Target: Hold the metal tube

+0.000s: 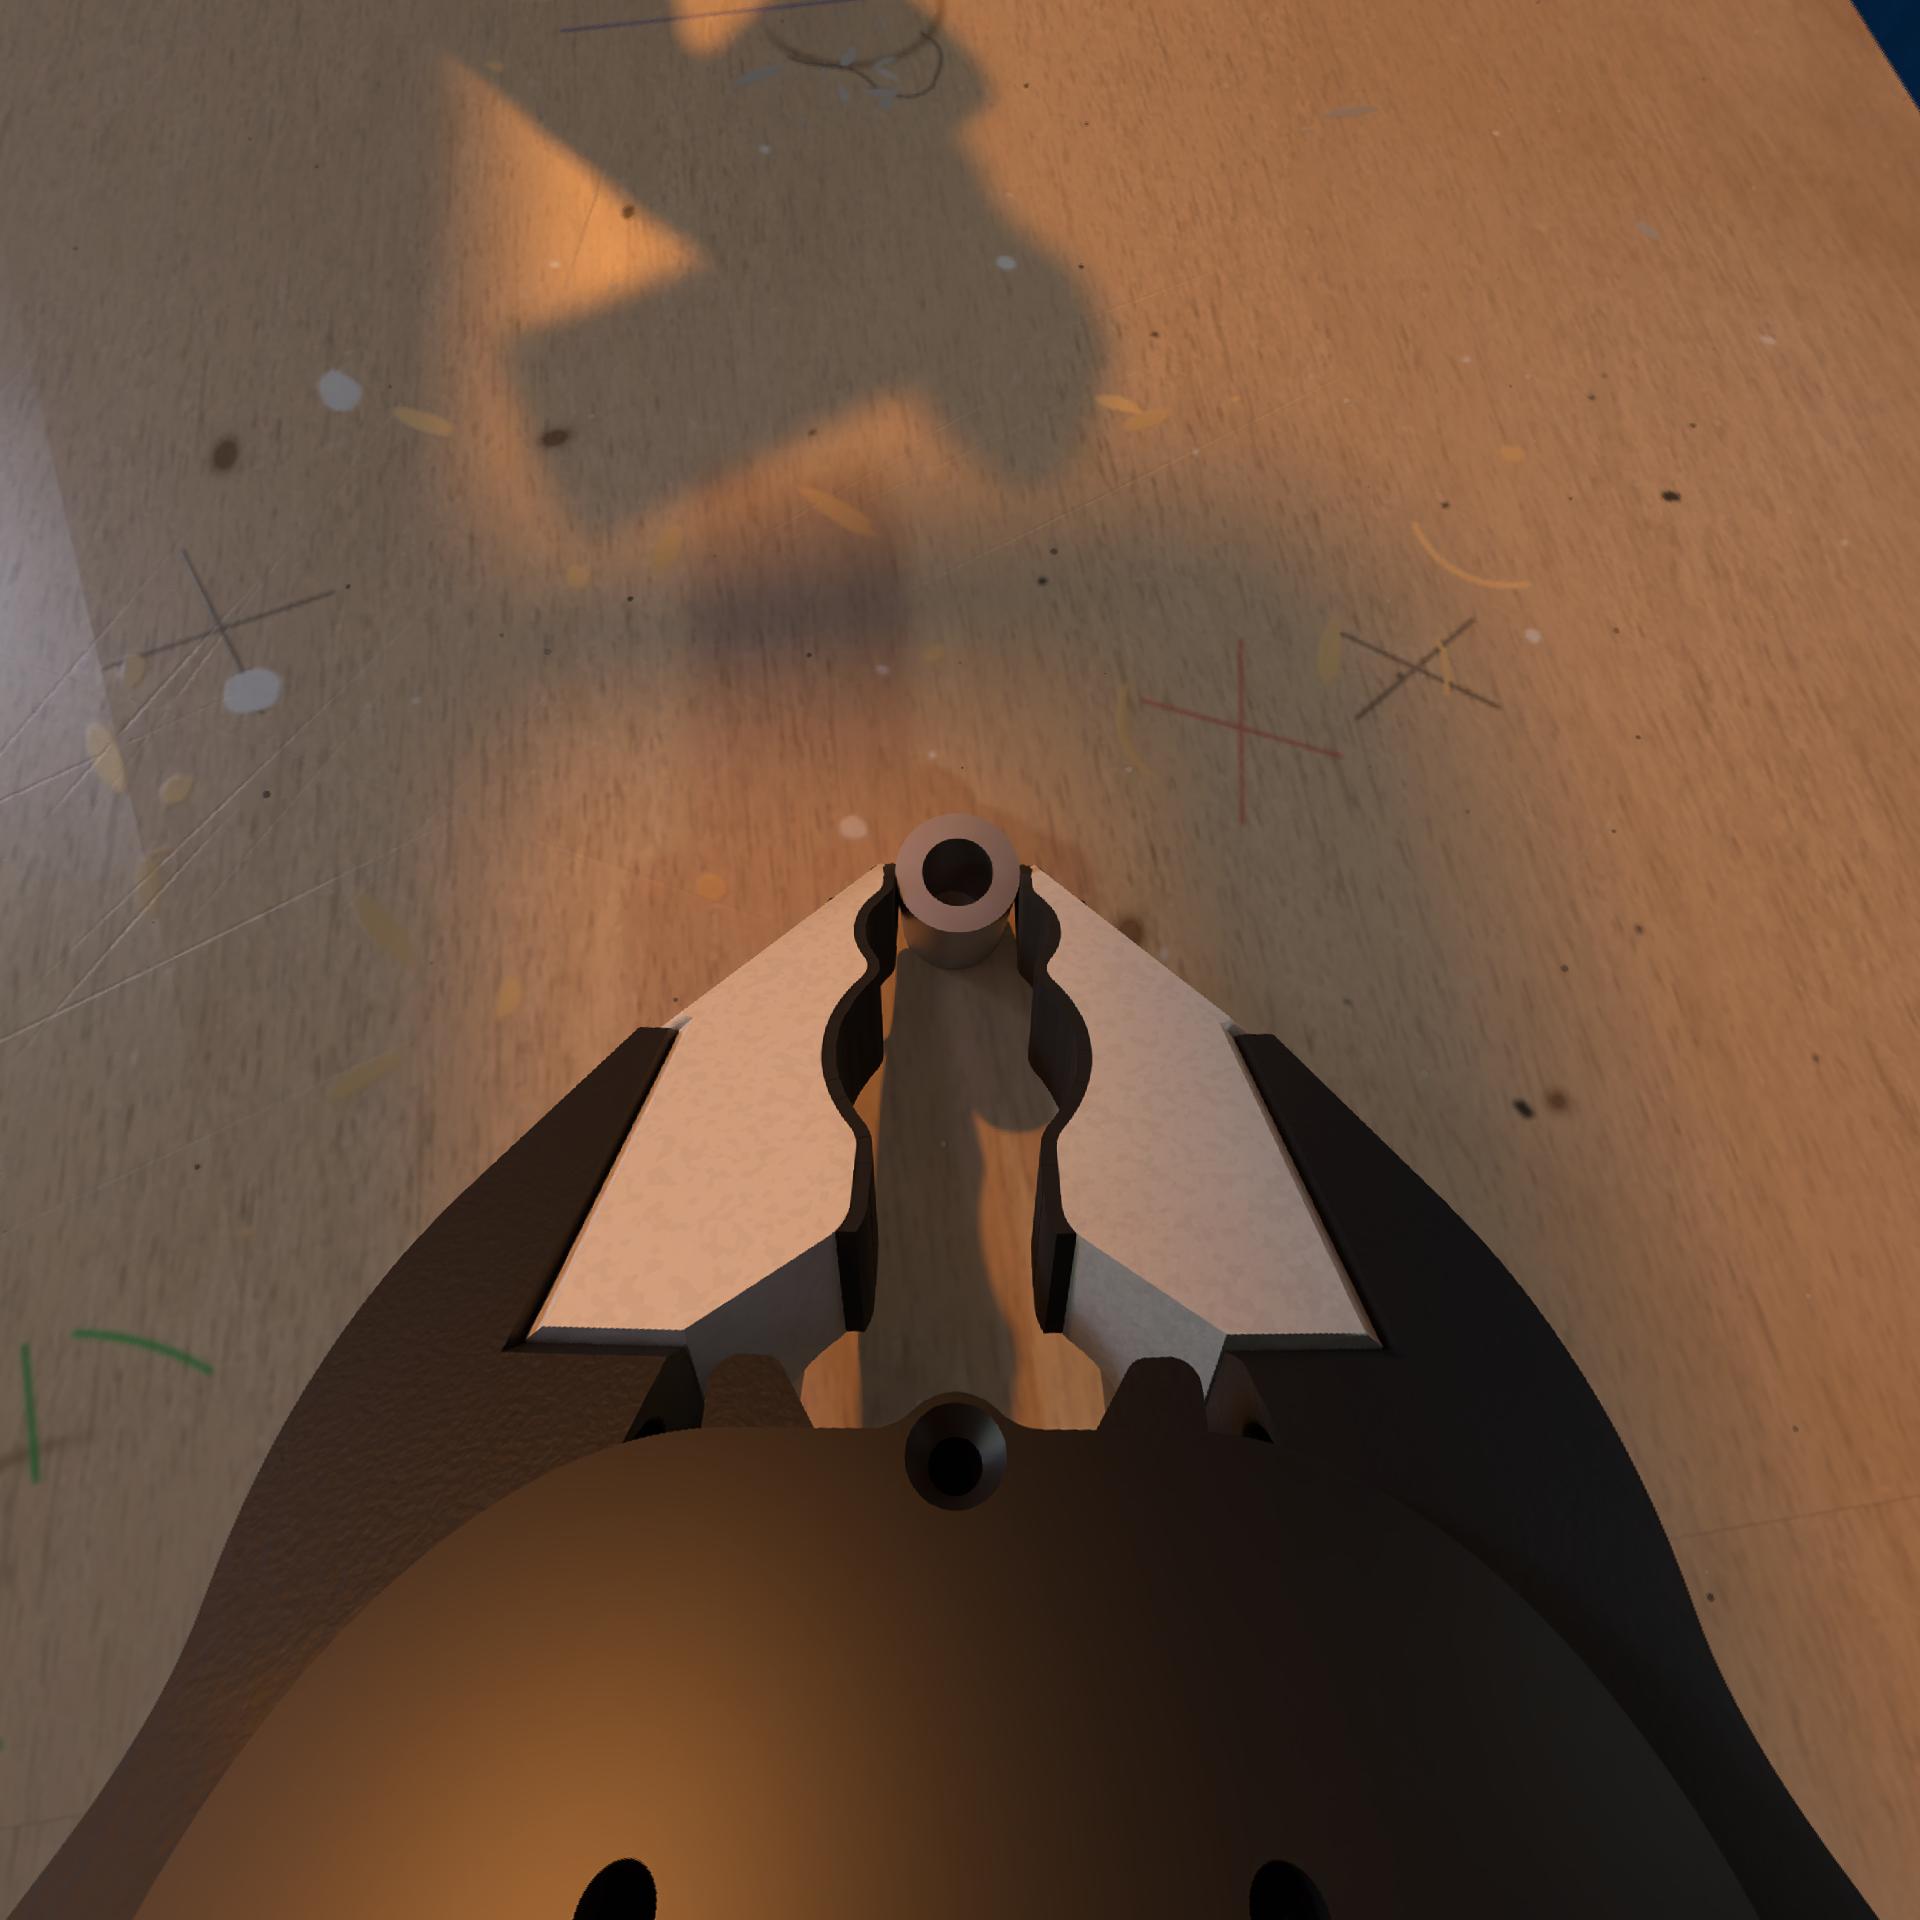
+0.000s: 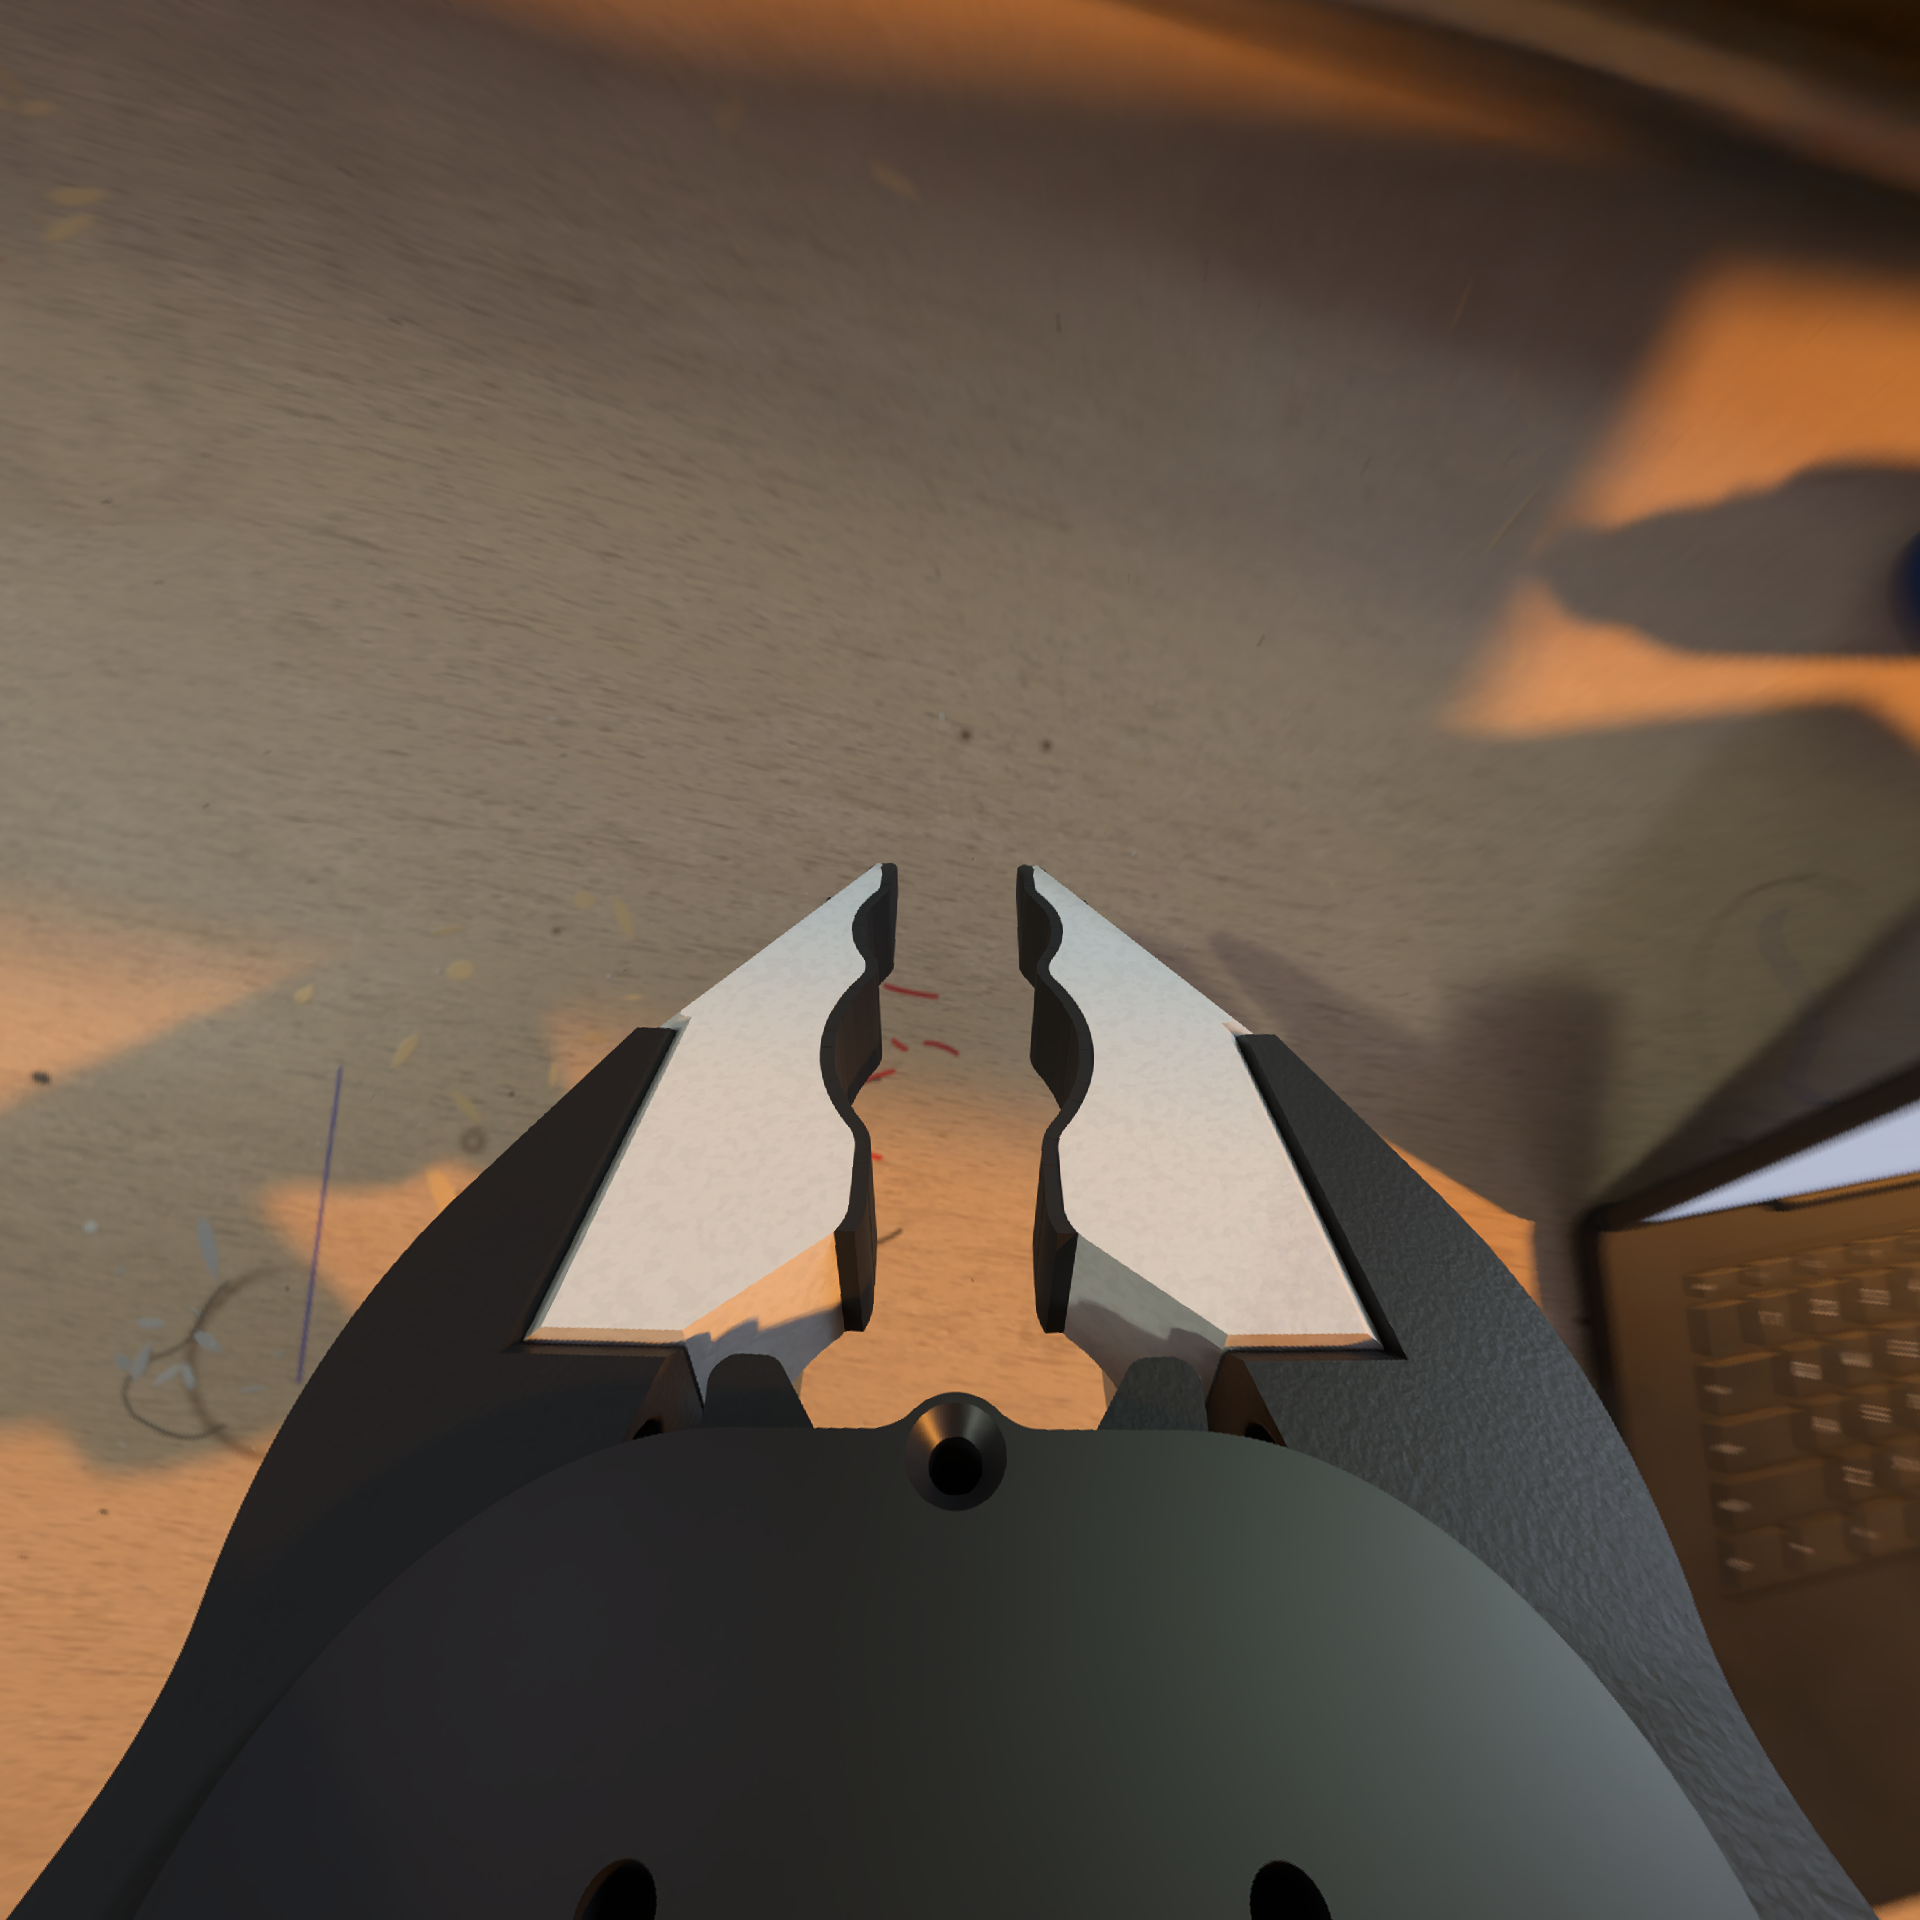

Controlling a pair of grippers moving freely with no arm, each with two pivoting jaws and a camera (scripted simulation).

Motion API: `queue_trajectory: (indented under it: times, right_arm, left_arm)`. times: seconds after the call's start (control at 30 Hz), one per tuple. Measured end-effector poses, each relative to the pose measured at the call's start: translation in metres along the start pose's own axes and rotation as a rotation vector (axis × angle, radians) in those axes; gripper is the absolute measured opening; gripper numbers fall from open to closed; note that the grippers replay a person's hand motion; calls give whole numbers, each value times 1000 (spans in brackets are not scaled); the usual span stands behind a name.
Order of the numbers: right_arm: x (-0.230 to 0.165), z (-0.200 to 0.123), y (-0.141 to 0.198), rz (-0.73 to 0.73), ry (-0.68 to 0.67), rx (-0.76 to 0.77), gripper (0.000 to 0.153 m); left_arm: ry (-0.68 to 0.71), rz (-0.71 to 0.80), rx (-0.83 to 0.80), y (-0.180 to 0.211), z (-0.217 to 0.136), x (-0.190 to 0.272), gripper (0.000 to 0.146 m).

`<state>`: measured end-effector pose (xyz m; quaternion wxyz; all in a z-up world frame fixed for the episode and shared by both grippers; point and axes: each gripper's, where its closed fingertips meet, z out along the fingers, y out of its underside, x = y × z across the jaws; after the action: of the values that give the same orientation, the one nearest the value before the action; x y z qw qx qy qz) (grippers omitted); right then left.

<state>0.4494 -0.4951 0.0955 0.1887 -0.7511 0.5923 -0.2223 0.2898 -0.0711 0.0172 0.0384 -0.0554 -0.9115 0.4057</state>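
The left claw (image 1: 956, 883) is clenched on the metal tube (image 1: 956, 891) at the very tips of its fingers, the tube standing roughly upright so that its open bore faces the left wrist camera. Only the outermost notch of the wavy pads touches it; the wider scallops farther back are bare, and the wooden table (image 1: 1455, 312) shows through the gap beneath. From the shadow lying ahead of the claw, the tube seems to be lifted off the table — though how far cannot be told. Such a tip grip is likely the weak point: a small tilt could let the tube slide out.

The right claw (image 2: 956, 883) is released, its fingers parted with nothing between them but table and a few red marks (image 2: 914, 1023). It hangs over bare wood, apart from the work — one grip appears to be enough. At the right edge of its view lies an open laptop (image 2: 1787, 1392).
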Motion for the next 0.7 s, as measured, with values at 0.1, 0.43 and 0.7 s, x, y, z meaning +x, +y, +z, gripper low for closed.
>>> queue_trajectory:
  times: [0.1, 0.43, 0.7]
  right_arm:
    - [10, 33, 9, 88, -47, -80, 23]
    - [-5, 78, -17, 101, -161, -43, 17]
    - [-13, 96, -20, -102, -191, -92, 11]
  left_arm:
    - [0, -1, 1, 0, 0, 0, 22]
    - [6, -15, 3, 0, 0, 0, 22]
    - [5, -20, 5, 0, 0, 0, 22]
